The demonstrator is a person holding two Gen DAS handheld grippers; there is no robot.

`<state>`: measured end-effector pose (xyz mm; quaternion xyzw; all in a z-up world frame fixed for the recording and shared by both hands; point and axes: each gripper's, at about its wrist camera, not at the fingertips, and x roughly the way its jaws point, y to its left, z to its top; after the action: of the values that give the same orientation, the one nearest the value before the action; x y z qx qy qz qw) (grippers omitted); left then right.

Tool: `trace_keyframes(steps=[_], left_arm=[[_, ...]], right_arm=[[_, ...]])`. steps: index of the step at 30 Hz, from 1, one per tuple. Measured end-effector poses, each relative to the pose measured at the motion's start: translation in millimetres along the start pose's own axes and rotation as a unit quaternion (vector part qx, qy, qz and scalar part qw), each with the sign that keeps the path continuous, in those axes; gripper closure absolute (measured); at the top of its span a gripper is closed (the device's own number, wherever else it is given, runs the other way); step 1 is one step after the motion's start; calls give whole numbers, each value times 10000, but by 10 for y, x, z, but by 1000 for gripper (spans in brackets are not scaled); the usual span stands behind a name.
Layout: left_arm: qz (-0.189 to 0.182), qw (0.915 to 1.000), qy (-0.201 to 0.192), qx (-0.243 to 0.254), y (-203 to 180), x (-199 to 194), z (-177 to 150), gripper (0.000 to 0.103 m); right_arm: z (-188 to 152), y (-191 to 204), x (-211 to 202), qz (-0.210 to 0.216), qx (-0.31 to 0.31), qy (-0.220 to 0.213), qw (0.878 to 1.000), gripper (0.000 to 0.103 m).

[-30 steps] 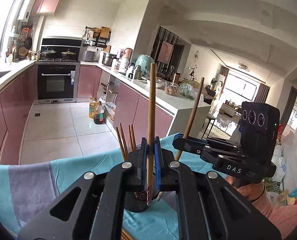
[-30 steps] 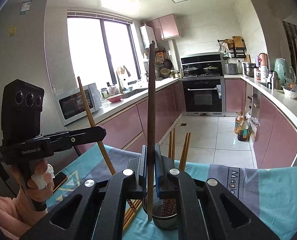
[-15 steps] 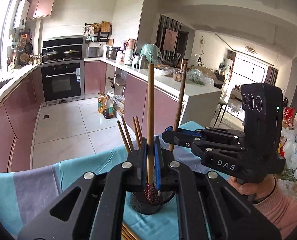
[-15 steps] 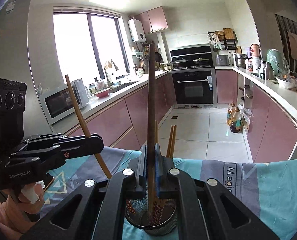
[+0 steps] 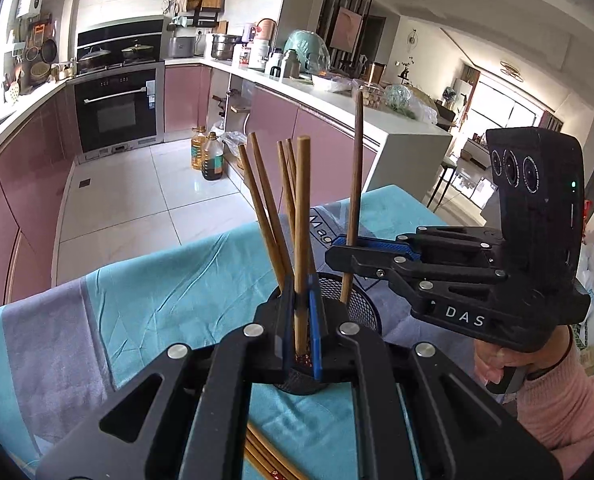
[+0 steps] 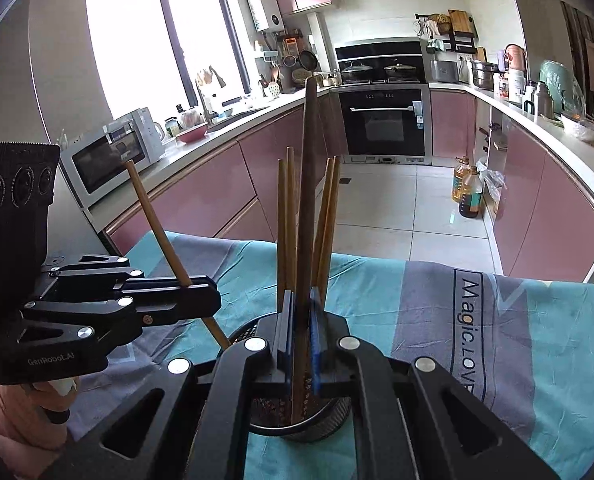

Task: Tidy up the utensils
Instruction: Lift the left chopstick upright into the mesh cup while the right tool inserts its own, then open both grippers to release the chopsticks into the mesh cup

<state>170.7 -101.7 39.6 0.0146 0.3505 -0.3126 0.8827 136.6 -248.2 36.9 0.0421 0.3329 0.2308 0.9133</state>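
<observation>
A black mesh holder [image 5: 361, 300] stands on the teal cloth with several wooden chopsticks [image 5: 271, 216] upright in it. My left gripper [image 5: 300, 304] is shut on a light brown chopstick [image 5: 302, 220], held upright over the holder's near rim. In the right wrist view that chopstick [image 6: 157, 220] slants down to the holder's [image 6: 321, 420] left rim. My right gripper [image 6: 301, 300] is shut on a darker chopstick [image 6: 309, 184] whose lower end is inside the holder. Seen from the left, the right gripper [image 5: 341, 250] reaches over the holder from the right.
A teal and grey cloth [image 5: 157, 300] covers the table, whose far edge drops to the tiled kitchen floor. Loose chopsticks [image 5: 265, 456] lie on the cloth under my left gripper. A hand in a pink sleeve [image 5: 553, 400] holds the right gripper. Oil bottles [image 6: 467, 192] stand by the cabinets.
Both grippers have sunk and tilted downward, bringing their chopsticks down to the holder. The dark chopstick's lower end has gone into the holder; the two grippers have drawn closer together.
</observation>
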Motion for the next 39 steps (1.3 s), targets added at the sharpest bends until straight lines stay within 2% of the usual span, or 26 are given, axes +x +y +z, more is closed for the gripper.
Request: trace_keyframes(steps=[10,15,19,25,29,30,32,35,39], left_arm=[[66,9997,136,-171,138,224,88,95],[131,9996,147,-198,139,265,46,92],[157,9995,53,-277,184,203,-18,89],[281,9984,-422,-237,202,-133,-241,66],[436,9961,-673,-367,297,-364,-459,52],[480,9956,-688,-424,329,-405,-515,46],[589,9946,-689,-496,385,-467,-650,41],[928,9924,-600,-544,447,-514,-855,23],[1285,9891,-419,-578,498,-489,-1124,20]], right_arm=[[1,-84,142,-30,228,95,9997,96],[-25,-90,131,48,304,75,9995,95],[-58,-62,68,111,318,14,9994,89],[-154,119,-159,374,86,-219,9990,80],[-230,285,-348,765,-214,-324,9963,67],[-264,330,-380,868,-300,-317,9953,64],[-354,418,-427,1015,-440,-277,9935,60],[-551,557,-396,1096,-568,-100,9923,55],[-807,652,-162,1097,-515,358,9920,54]])
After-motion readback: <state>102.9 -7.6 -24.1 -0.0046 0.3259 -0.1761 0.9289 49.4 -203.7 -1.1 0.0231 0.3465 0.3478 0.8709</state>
